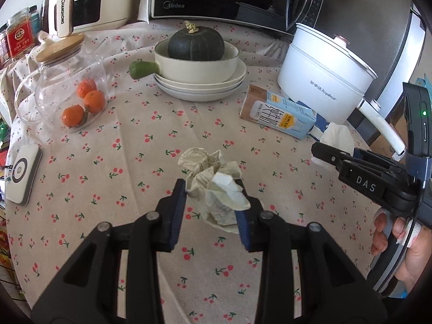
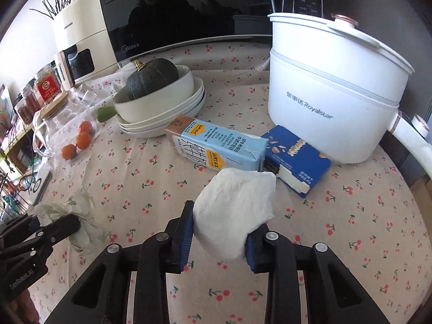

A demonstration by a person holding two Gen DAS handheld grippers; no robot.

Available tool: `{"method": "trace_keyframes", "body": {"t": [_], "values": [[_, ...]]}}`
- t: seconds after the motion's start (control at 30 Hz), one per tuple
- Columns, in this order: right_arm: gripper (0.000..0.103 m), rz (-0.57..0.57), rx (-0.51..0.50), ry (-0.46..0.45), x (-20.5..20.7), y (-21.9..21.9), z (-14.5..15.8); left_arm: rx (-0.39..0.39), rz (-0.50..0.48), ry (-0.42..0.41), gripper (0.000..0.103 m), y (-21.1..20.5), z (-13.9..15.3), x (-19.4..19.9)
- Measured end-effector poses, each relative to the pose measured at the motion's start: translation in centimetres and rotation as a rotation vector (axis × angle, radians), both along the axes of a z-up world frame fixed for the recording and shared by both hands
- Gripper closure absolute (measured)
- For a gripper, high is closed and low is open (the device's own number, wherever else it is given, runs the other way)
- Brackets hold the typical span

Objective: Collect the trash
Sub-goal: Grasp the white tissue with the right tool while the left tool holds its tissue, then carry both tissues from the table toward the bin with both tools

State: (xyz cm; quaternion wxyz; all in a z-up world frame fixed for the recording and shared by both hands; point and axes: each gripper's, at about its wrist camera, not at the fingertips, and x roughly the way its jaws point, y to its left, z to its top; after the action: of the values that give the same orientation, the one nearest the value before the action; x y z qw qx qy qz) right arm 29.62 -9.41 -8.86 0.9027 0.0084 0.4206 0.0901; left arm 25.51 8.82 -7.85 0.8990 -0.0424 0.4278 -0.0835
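Left tongs [image 1: 213, 202] are pinching crumpled paper [image 1: 216, 186] just above the surface [image 1: 135, 162]; right tongs [image 2: 220, 232] are pinching a white tissue [image 2: 235, 210]. Both look light, soft, crushable; gripping mid-bulk seems safest.

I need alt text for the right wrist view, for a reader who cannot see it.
The right tool grips a crumpled white tissue above a cherry-print tablecloth. Behind it lie a blue milk carton and a white electric pot.
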Motion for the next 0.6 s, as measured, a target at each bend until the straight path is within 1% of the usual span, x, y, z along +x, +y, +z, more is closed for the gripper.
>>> {"method": "trace_keyframes", "body": {"t": [0.17, 0.33, 0.6], "values": [[0.071, 0.009, -0.003, -0.026, -3.3, -2.2, 2.3, 0.006, -0.029, -0.028, 0.067, -2.1, 2.1, -2.3], [0.071, 0.018, -0.016, -0.053, -6.6, -3.9, 4.4, 0.012, -0.041, -0.041, 0.067, -4.1, 3.4, -4.7], [0.071, 0.05, -0.044, -0.15, -12.0, -5.7, 7.9, 0.004, -0.016, -0.086, 0.067, -5.5, 5.6, -8.6]]}}
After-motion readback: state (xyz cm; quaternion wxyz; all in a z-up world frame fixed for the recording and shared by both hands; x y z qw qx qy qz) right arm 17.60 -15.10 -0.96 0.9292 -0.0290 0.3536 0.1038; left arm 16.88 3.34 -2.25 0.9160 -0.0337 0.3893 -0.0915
